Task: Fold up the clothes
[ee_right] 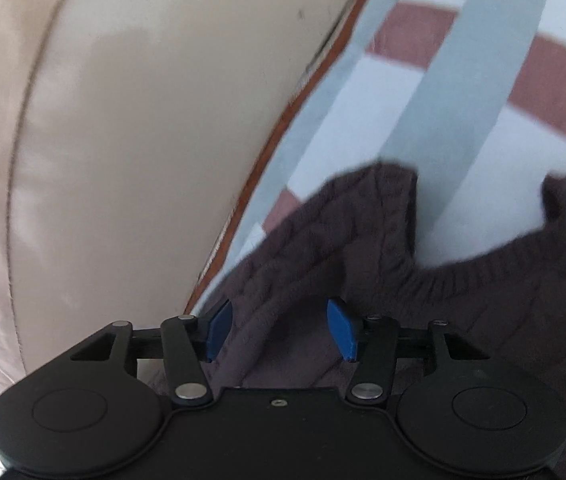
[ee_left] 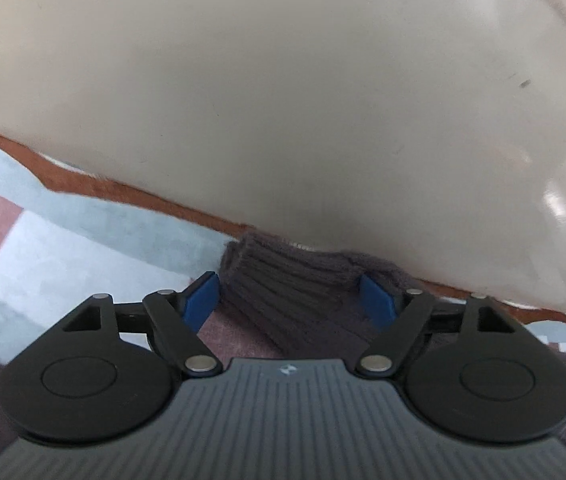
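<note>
The dark brown-grey knitted garment [ee_right: 363,248] lies on a patterned cover [ee_right: 423,92] of pale blue, white and dusty red blocks, close to a large cream cushion [ee_left: 283,80] that I see in both wrist views. In my right view the knit spreads from the bottom centre up and to the right, with a ribbed edge curving across the right side and a fold of it rising towards the middle. In my left view, a ribbed band of the same garment [ee_left: 283,292] sits right at the foot of the cushion.

My left gripper [ee_left: 290,300] is released: its 2 blue pads stand apart with the ribbed band lying between them, and neither pad presses on it. My right gripper [ee_right: 283,328] is also released, its blue pads spread over a ridge of the knit, which sits in the gap without being pinched.

An orange-brown trim [ee_left: 123,188] runs along the cover where it meets the cushion. The cushion has a seam line [ee_right: 23,120] curving down its left part in my right view.
</note>
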Demonstrator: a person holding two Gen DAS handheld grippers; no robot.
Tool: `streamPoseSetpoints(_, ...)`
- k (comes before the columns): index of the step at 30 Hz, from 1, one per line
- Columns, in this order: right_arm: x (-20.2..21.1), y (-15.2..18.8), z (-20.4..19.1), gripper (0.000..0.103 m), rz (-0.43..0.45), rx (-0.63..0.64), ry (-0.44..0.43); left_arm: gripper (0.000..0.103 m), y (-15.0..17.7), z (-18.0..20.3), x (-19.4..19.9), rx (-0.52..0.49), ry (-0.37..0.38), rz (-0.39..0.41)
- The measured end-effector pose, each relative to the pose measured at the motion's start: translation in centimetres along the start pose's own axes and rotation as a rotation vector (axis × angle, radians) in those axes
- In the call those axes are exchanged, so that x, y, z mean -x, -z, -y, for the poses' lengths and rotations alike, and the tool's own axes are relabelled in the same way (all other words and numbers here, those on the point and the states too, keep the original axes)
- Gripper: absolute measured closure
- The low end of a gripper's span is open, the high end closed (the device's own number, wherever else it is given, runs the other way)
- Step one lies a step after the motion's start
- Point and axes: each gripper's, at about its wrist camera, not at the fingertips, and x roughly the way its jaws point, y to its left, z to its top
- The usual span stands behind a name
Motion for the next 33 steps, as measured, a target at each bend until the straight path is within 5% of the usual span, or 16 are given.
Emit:
streamPoseSetpoints(8,-1.0,0.4,0.2,0.044,-0.005,-0.020,-0.018,0.022,0.0,0.7,-1.3,0.007,-0.024,0.019)
streamPoseSetpoints(9,-1.0,0.4,0.4,0.044,-0.005,-0.023,-0.016,0.037,0.1,0.5,-1.2,0.005,0.003,0.048)
streamPoseSetpoints(10,-1.1,0.3,0.6,0.044,-0.006,-0.028,-0.016,0.073,0.2,0.2,-0.7,0.009,0.031,0.089)
streamPoseSetpoints(13,-1.7,-0.2,2.0,0.043,-0.010,-0.053,-0.062,0.086,0.3,-0.5,1.0,0.036,0.096,0.181)
streamPoseSetpoints(15,-1.6,-0.4,3.4,0.043,-0.006,-0.104,-0.120,0.087,0.3,-0.7,3.1,0.059,0.152,0.228)
streamPoseSetpoints(20,-0.6,-0.7,6.4,0.043,0.044,-0.278,-0.214,0.088,1.0,1.4,11.3,-0.068,0.252,0.392)
streamPoseSetpoints(26,0.9,-0.5,7.7,0.043,0.081,-0.339,-0.237,0.088,4.4,0.4,19.9,-0.041,0.381,0.445)
streamPoseSetpoints(28,1.3,-0.6,7.9,0.043,0.084,-0.331,-0.233,0.088,8.1,-1.8,22.0,-0.005,0.361,0.421)
streamPoseSetpoints(33,2.0,-1.0,8.1,0.043,0.088,-0.345,-0.227,0.088,15.7,-6.9,19.9,0.155,0.181,0.058)
